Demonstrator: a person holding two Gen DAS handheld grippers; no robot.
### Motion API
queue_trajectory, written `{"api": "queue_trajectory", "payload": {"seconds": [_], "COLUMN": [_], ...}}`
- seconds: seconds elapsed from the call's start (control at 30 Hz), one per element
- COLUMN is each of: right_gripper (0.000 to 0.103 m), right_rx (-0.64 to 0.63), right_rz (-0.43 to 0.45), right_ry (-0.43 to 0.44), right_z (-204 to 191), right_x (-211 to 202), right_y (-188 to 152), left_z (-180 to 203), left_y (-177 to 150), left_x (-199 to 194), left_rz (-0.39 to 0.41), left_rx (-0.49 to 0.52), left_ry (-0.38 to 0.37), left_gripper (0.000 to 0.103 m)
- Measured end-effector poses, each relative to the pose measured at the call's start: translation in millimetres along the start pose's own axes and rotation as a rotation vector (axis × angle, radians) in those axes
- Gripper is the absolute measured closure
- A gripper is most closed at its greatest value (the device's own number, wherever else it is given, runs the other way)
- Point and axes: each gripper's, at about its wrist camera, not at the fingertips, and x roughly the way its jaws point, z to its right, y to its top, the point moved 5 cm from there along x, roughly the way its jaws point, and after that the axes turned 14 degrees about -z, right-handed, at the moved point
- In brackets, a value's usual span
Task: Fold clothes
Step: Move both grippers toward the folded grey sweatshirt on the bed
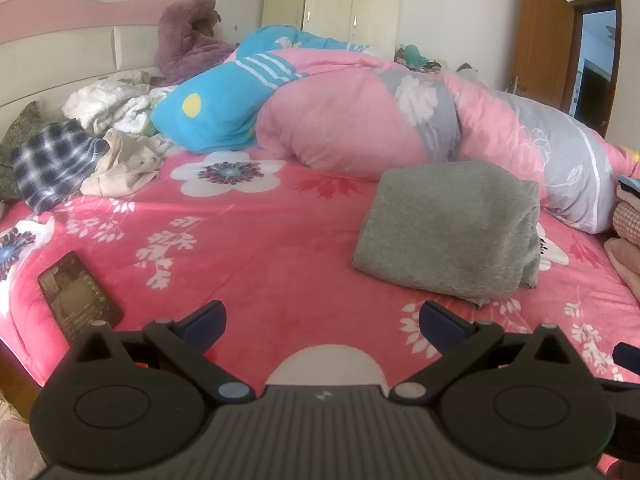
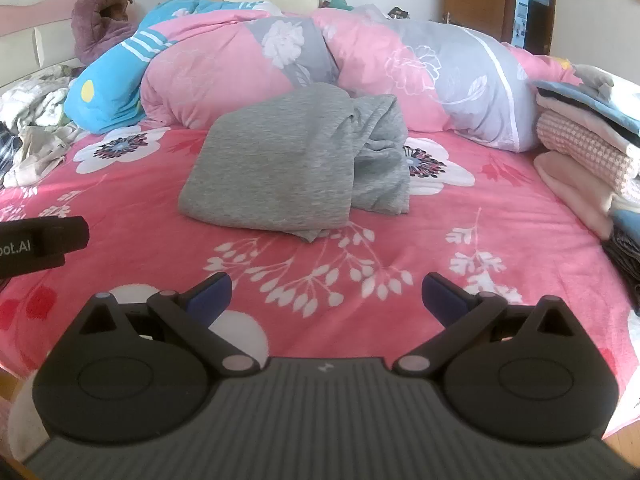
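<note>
Grey garment (image 2: 288, 160) lies roughly folded mid-bed, just in front of the pink quilt (image 2: 224, 76), its right part bunched. Left gripper (image 1: 322, 322) and right gripper (image 2: 326, 294) both spread wide, holding nothing, hovering short of it. Folded stack (image 2: 588, 152) right of garment; unfolded heap (image 1: 120, 128) far left remains

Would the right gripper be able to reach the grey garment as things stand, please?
Probably yes: the right gripper is open and faces the grey garment across bare bedspread, with nothing lying between them.
</note>
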Motion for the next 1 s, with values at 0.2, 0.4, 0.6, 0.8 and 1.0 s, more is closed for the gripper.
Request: {"api": "queue_trajectory", "payload": {"seconds": [0.2, 0.4, 0.6, 0.8, 1.0], "right_gripper": [0.001, 0.001, 0.001, 0.001, 0.001], "right_rx": [-0.003, -0.003, 0.005, 0.02, 0.045], "right_rz": [-0.002, -0.012, -0.033, -0.043, -0.012], "right_ry": [0.002, 0.007, 0.017, 0.042, 0.085], "right_z": [-4, -7, -9, -9, 7], "right_x": [1, 7, 19, 33, 52], "right_y": [0, 2, 5, 9, 18], "left_z": [-1, -3, -4, 1, 7], "left_y": [0, 2, 6, 19, 44], "left_x": [4, 13, 26, 42, 63], "left_rz": [-0.004, -0.015, -0.022, -0.008, 0.021], "left_rx": [0.0, 0.002, 0.006, 0.04, 0.047], "left_ry": [0.003, 0.011, 0.023, -0.003, -0.134], "left_gripper": [0.0, 0.0, 0.0, 0.0, 0.0]}}
